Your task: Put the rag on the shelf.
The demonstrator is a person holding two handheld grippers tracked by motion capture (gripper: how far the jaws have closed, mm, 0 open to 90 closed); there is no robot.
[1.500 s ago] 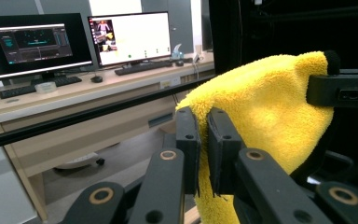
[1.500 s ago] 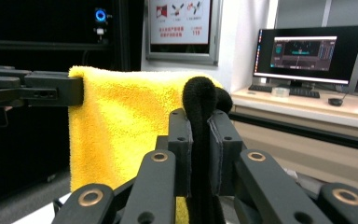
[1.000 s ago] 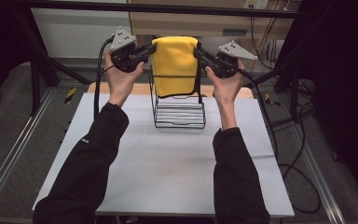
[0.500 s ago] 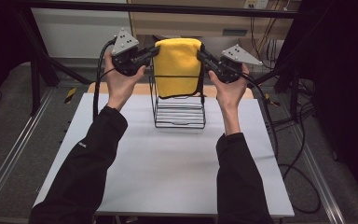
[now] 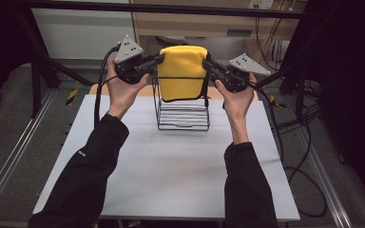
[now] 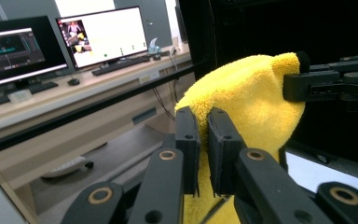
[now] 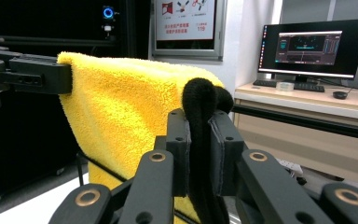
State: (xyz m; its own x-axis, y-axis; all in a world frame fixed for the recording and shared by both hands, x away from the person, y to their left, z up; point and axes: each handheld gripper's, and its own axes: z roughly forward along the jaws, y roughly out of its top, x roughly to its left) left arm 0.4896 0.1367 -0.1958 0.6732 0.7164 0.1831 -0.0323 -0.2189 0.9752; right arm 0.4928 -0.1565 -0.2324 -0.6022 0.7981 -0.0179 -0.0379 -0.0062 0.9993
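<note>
Yellow cloth hangs draped over the top of the black wire rack, toward twelve o'clock on my white table; my left gripper pinches its nine o'clock edge, jaws clamped on the yellow pile; my right gripper pinches the three o'clock edge, jaws closed on the black hem; both grippers sit level with the rack's top, facing each other across the cloth; monitors stand on a desk beyond.
</note>
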